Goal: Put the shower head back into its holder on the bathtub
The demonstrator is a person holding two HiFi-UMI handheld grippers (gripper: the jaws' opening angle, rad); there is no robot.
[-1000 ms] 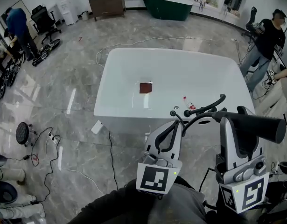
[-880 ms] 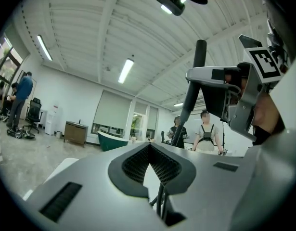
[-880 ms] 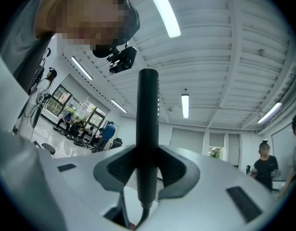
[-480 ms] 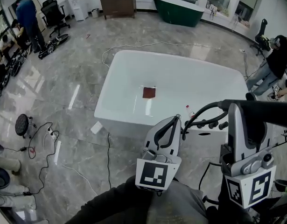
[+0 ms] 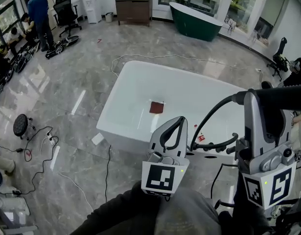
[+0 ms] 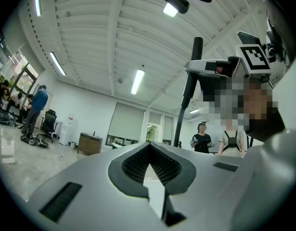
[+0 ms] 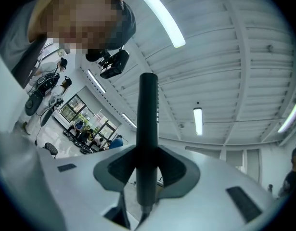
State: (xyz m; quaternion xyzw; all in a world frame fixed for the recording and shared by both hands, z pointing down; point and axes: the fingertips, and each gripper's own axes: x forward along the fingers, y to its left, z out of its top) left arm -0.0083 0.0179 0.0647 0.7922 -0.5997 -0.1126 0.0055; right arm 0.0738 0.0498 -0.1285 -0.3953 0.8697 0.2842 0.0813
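While my right gripper [image 5: 260, 102] pinches the shower head [image 5: 287, 94] by its black handle, I hold it raised at my right, clear of the tub [image 5: 111, 99]. Its hose [image 5: 212, 110] curves down toward the black fittings [image 5: 214, 146] at the tub's near rim. Along my right jaws the handle stands upright, clamped on both sides. My left gripper [image 5: 179, 120] hangs just beside, above that rim, fingers pressed together on nothing. A brown square [image 5: 156, 107] lies in the tub.
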